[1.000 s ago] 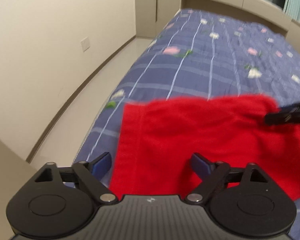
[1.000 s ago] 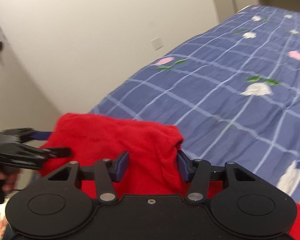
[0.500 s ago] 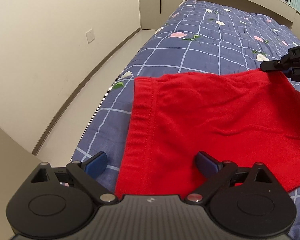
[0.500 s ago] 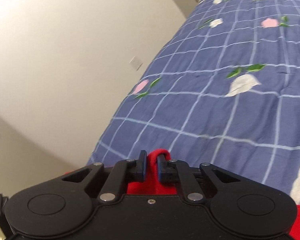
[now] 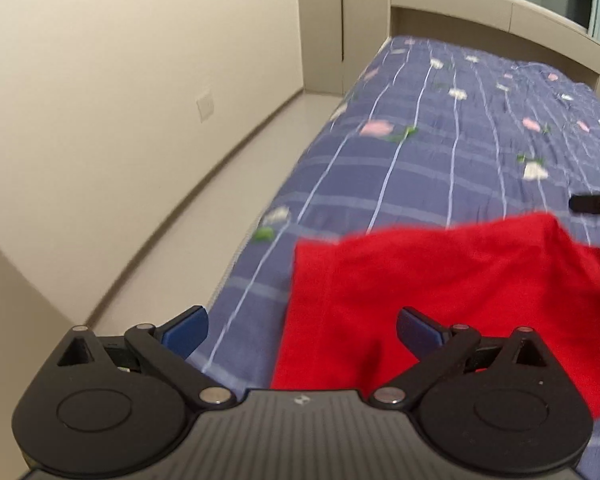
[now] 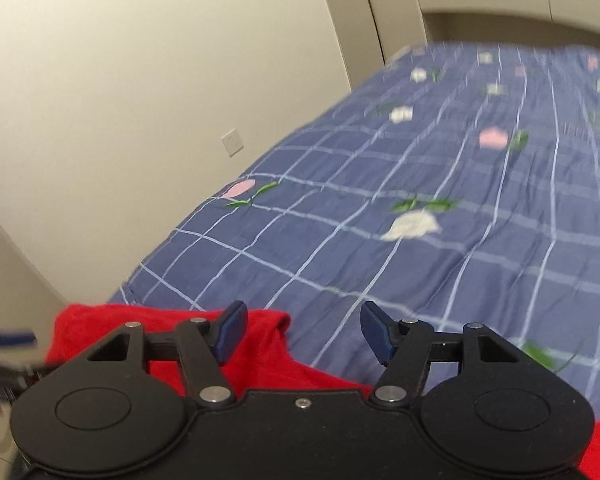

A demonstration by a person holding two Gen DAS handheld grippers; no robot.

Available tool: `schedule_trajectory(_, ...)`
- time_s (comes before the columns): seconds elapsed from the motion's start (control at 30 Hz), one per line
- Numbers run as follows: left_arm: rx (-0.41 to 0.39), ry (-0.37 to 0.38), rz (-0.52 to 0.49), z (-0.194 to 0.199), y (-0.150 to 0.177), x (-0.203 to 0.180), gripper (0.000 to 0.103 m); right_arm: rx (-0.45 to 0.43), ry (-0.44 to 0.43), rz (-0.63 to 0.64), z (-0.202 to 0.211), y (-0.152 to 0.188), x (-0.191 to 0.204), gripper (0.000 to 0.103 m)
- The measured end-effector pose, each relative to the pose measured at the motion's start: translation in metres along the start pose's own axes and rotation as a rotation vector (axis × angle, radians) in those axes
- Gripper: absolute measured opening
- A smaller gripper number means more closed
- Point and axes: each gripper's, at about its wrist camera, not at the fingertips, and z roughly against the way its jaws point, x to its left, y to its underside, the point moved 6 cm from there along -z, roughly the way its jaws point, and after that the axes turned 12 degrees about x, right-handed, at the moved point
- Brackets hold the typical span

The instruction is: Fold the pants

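Left gripper (image 5: 300, 330) spread wide, empty, above red pants (image 5: 440, 280) (lower right of frame); right gripper (image 6: 304, 332) likewise wide, gripping nothing, over checked bedspread (image 6: 440, 200).

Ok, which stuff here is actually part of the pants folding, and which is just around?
Part of the job:
red pants
left gripper, open
right gripper, open
bedspread, the folding surface

Just around:
wall switch
wall
floor

Beige wall (image 5: 120, 92) — checked blue bedspread (image 5: 440, 168).
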Motion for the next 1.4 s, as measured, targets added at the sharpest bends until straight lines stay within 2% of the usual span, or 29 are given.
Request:
schedule_trajectory(0.03,-0.009,-0.009,-0.012,0.000,-0.007,-0.005,0.102,-0.011,0.032,0.027,0.001,0.000,0.004,0.072)
schedule_trajectory(0.1,-0.034,-0.024,-0.042,-0.004,-0.020,-0.014,0.102,-0.029,0.092,0.070,-0.003,-0.001,0.011,0.085)
schedule_trajectory(0.17,-0.018,-0.053,-0.062,-0.017,-0.030,-0.022,0.102,-0.037,0.172,0.105,-0.012,-0.002,0.018,0.090)
schedule_trajectory(0.33,0.036,-0.072,-0.054,-0.050,-0.038,-0.024,0.102,-0.009,0.308,0.176,-0.043,0.001,0.022,0.091)
schedule_trajectory(0.53,0.070,-0.064,-0.036,-0.066,-0.034,-0.019,0.103,-0.006,0.349,0.202,-0.056,0.004,0.017,0.097)
schedule_trajectory(0.67,0.043,-0.077,-0.034,-0.052,-0.034,-0.018,0.102,-0.057,0.345,0.185,-0.025,0.014,0.010,0.098)
schedule_trajectory(0.77,0.006,-0.085,-0.042,-0.036,-0.027,-0.022,0.102,-0.072,0.381,0.185,0.005,0.041,-0.003,0.101)
schedule_trajectory(0.87,-0.011,-0.087,-0.058,-0.025,-0.014,-0.029,0.102,-0.051,0.440,0.168,0.028,0.076,-0.022,0.102)
schedule_trajectory(0.97,0.040,-0.134,-0.094,-0.032,0.001,-0.037,0.102,0.007,0.514,0.129,0.037,0.106,-0.050,0.102)
schedule_trajectory(1.07,0.051,-0.148,-0.100,-0.025,0.008,-0.043,0.102,0.020,0.518,0.054,0.049,0.124,-0.075,0.102)
schedule_trajectory(1.17,0.039,-0.125,-0.099,-0.008,0.012,-0.051,0.102,-0.045,0.470,-0.053,0.082,0.133,-0.096,0.102)
schedule_trajectory(1.3,-0.006,-0.104,-0.117,0.019,0.015,-0.072,0.102,-0.143,0.468,-0.163,0.135,0.150,-0.133,0.102)
schedule_trajectory(1.37,-0.021,-0.057,-0.121,0.030,0.015,-0.088,0.102,-0.171,0.496,-0.222,0.160,0.164,-0.157,0.102)
schedule_trajectory(1.4,-0.022,-0.011,-0.117,0.035,0.015,-0.098,0.103,-0.183,0.511,-0.261,0.172,0.172,-0.169,0.102)
